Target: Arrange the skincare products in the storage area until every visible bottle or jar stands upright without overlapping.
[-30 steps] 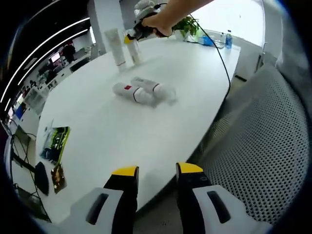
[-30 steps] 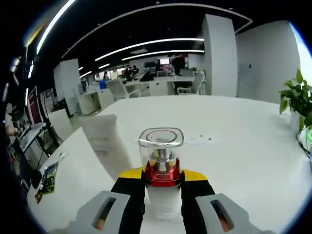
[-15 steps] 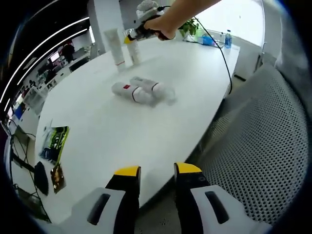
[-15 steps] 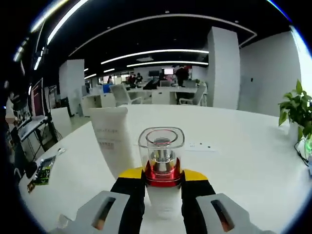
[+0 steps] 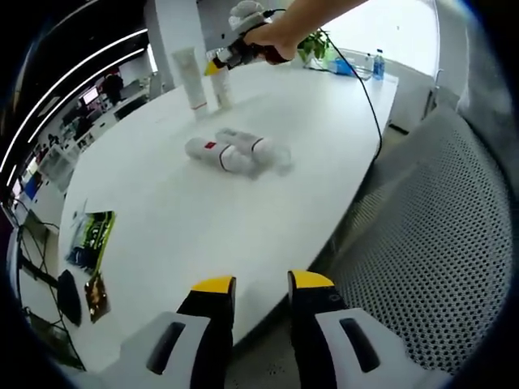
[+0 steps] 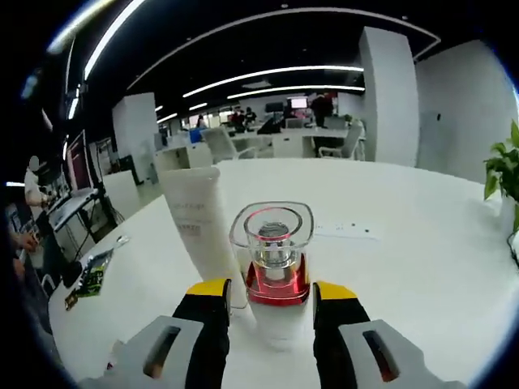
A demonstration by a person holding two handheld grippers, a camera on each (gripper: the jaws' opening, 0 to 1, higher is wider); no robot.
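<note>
In the right gripper view a white bottle with a clear cap and red collar (image 6: 276, 267) stands upright on the white table (image 6: 422, 267). My right gripper (image 6: 272, 289) is open around it, with a small gap showing on each side. A white tube (image 6: 203, 231) stands upright just left of the bottle. In the left gripper view, two white bottles (image 5: 235, 152) lie on their sides touching each other at mid-table. Farther back stand the tube (image 5: 193, 77) and the bottle (image 5: 220, 87), with a hand holding the right gripper (image 5: 220, 63) over them. My left gripper (image 5: 262, 284) hangs open past the table's near edge, holding nothing.
A mesh chair back (image 5: 454, 243) lies right of the table. A green brochure (image 5: 91, 239) sits near the left edge. A black cable (image 5: 369, 101), a plant (image 5: 312, 44) and a water bottle (image 5: 379, 63) are at the far end. A small paper (image 6: 349, 231) lies beyond the bottle.
My right gripper's jaws have spread apart and let go of the clear-capped bottle, which now stands beside the tube. The left gripper has stayed still.
</note>
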